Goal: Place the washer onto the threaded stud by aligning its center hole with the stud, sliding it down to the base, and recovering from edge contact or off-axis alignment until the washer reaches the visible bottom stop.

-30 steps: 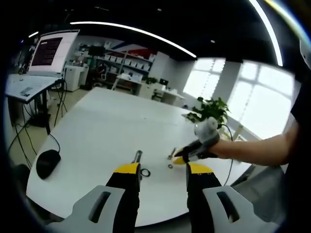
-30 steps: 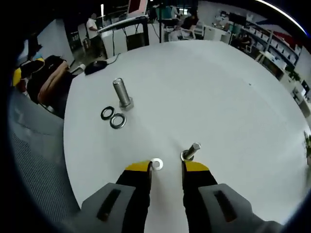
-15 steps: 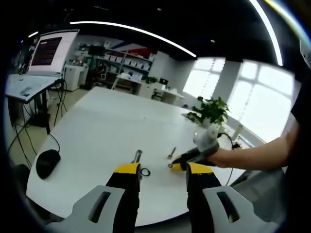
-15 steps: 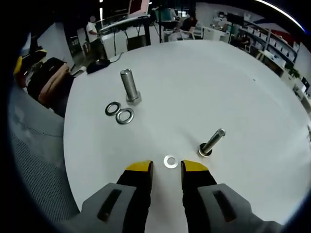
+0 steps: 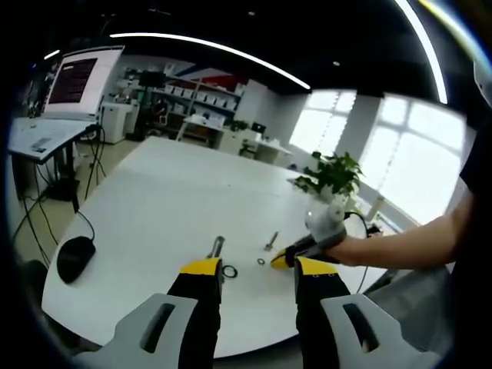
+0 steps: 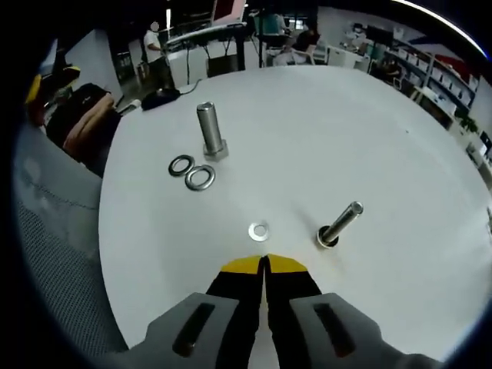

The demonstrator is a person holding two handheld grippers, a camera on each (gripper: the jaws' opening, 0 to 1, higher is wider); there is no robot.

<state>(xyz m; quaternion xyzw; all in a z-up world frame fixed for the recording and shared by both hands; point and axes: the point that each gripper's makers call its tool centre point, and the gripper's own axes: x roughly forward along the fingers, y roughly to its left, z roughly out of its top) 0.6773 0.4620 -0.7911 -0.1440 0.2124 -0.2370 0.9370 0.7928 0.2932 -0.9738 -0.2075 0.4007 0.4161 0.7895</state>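
The washer (image 6: 259, 231) lies flat on the white table (image 6: 323, 123), just beside the small threaded stud (image 6: 339, 225) but not on it; my right claw (image 6: 264, 265) hovers short of it, jaws pressed together on nothing; my left claw (image 5: 251, 270) waits, jaws apart; pickup, alignment and seating all remain, I judge.

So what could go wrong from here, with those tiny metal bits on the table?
The small washer lies flat on the bare white table, so the right tongs, jaws closed, may struggle to get under its thin edge. The slim stud beside it seems to stand loose and could tip if bumped. Two more washers by the bigger bolt could be picked up by mistake.
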